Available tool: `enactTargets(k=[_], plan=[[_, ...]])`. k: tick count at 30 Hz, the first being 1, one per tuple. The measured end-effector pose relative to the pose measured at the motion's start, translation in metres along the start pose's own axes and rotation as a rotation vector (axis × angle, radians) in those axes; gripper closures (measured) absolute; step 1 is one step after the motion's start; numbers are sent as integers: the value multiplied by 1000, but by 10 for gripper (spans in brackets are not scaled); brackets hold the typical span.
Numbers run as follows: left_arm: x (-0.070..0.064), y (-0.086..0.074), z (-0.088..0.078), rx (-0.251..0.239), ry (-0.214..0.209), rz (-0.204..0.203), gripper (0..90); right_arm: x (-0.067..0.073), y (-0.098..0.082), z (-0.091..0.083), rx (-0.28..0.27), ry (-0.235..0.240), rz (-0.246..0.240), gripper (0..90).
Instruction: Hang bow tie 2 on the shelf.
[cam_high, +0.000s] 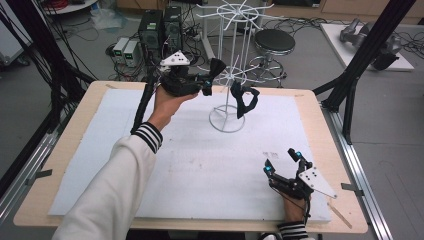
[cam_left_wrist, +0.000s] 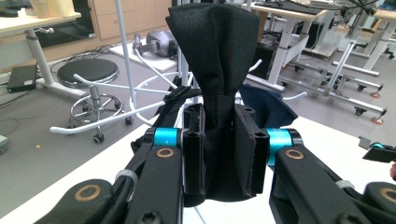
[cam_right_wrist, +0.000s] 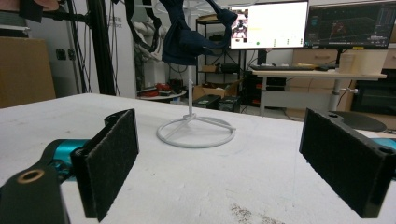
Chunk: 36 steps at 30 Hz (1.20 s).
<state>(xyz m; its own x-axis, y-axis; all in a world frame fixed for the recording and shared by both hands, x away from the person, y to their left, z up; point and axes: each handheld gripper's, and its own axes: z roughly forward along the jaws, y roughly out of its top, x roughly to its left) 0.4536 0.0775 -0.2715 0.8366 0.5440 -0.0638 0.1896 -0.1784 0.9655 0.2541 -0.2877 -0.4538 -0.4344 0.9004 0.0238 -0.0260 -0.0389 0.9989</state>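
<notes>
Black cloth (cam_left_wrist: 212, 51), white wire rack (cam_high: 227, 120), navy cloth (cam_right_wrist: 184, 42), blk/white striped cuff (cam_high: 148, 135)

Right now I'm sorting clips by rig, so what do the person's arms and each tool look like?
Both the left tool and right tool are black, with turquoise joints at the jaws and flat black padded jaws. Each carries a grey three-cornered plate with small dark dots. A thick black cable trails from the left one. The sleeves are white with black-and-white striped cuffs.

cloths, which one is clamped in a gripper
The black cloth pinched in the left gripper; the dark blue cloth hangs free on the white rack.
</notes>
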Motion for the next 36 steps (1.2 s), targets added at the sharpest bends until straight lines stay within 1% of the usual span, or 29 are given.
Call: enactTargets(k=[2,5,6,8,9,10,12,13,15,19,20,21,23,26,27,29,30,31,33,36], plan=[[-1,0,1,4,19,3,692,0,0,0,1,1,1,112],[-2,0,0,-1,25,7,634,-1,0,0,-1,1,-1,112],[-2,1,0,-11,29,13,572,-1,0,0,-1,2,-2,112],[-4,3,-2,-42,38,31,388,0,0,0,1,2,3,112],[-6,4,-4,-64,54,49,286,-1,0,0,1,2,2,112],[-7,6,-5,-78,69,64,221,-1,0,0,0,1,-5,112],[-8,7,-8,-82,47,75,203,0,0,0,2,-2,1,112],[-9,8,-9,-77,52,77,188,-1,0,0,-2,-6,-6,112],[-10,7,-11,-65,39,88,141,-1,0,-1,1,-3,0,112],[-12,3,-19,-73,24,89,137,-2,-1,-1,-1,-2,-6,112],[-13,2,-23,-71,18,92,135,-1,-1,-1,4,-1,3,112],[-14,1,-28,-72,15,108,133,-2,-1,-1,3,0,4,112],[-15,-2,-37,-82,10,123,133,-3,-1,-1,1,1,10,112],[-16,-10,-56,-101,16,143,133,-4,-2,-1,-1,-2,22,112],[-16,-15,-63,-112,20,143,133,-4,-2,-1,-1,-2,22,112],[-15,-28,-80,-140,23,129,133,-4,-2,-1,-1,-2,20,112],[-15,-32,-86,-144,25,127,133,-4,-2,-1,3,-3,13,112],[-15,-39,-94,-148,32,128,133,-3,-2,-2,6,-5,17,112],[-14,-54,-111,-145,50,139,133,-3,-2,-2,5,-7,15,112],[-14,-81,-139,-156,94,129,133,-3,-2,-2,5,-7,12,112]])
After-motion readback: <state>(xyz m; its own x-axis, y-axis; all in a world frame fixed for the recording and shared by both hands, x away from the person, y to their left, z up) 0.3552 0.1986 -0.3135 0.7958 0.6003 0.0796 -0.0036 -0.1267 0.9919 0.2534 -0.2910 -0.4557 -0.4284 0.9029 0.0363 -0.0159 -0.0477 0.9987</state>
